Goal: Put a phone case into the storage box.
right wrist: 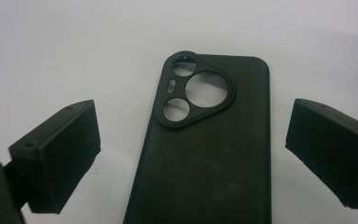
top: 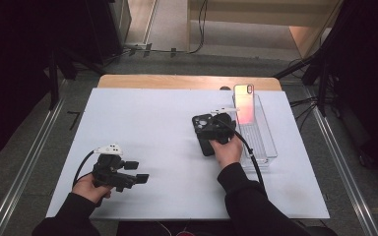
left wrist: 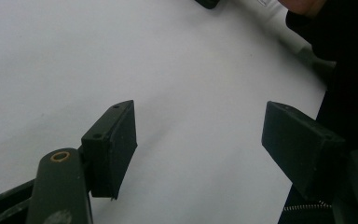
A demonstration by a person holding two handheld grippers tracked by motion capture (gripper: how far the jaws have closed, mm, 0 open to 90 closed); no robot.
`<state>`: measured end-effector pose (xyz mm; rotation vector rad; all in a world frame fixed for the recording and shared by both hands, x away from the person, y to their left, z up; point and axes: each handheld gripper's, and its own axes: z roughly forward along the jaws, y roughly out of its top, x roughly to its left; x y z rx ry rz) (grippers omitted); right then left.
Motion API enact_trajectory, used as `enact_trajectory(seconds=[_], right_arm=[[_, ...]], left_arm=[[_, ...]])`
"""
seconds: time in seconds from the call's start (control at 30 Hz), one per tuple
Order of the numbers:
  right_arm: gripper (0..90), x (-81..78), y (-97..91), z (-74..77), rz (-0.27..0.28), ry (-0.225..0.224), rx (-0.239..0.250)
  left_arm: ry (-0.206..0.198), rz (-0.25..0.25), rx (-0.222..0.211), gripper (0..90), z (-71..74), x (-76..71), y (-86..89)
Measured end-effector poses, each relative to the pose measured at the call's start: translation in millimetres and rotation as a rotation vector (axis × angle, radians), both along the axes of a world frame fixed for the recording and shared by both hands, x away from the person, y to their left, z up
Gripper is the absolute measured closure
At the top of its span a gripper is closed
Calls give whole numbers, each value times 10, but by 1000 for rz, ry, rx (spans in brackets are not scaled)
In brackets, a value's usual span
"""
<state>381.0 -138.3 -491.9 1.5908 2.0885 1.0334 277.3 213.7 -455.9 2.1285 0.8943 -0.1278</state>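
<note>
Tongs, two open pairs; one black phone case, one phone.

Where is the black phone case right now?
The black phone case lies flat on the white table, right of centre in the high view, between the open right gripper's jaws, just left of the clear tray.

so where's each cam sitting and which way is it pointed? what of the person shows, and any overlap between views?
High view: above the person's side, looking forward and down on the white table; both forearms, left claw and right claw show.
Left gripper view: rides the left claw, looking across bare table between its open jaws; a dark sleeve at right.
Right gripper view: rides the right claw, looking down on the black phone case between its open jaws.
Shared: the case also appears in the high view.
</note>
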Motion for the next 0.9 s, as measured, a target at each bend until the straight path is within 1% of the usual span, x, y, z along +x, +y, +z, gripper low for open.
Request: enact_trajectory(seconds=[0.23, 0.33, 0.43, 0.6, 0.9], right_arm=[[25, -11, -5, -102, -15, 2, -8], [28, -19, 6, -135, -23, 12, -22], [30, -30, 2, -176, -28, 13, -25], [30, -31, 13, -252, -37, 33, -32], [32, -56, 73, -287, -41, 10, -90]], left_arm=[[-1, 1, 5, 270, 1, 2, 3], [-1, 0, 1, 270, -1, 2, 1], [-1, -1, 5, 270, 1, 2, 3], [-3, -2, 2, 270, -1, 2, 2], [-2, -1, 2, 270, -3, 3, 0]])
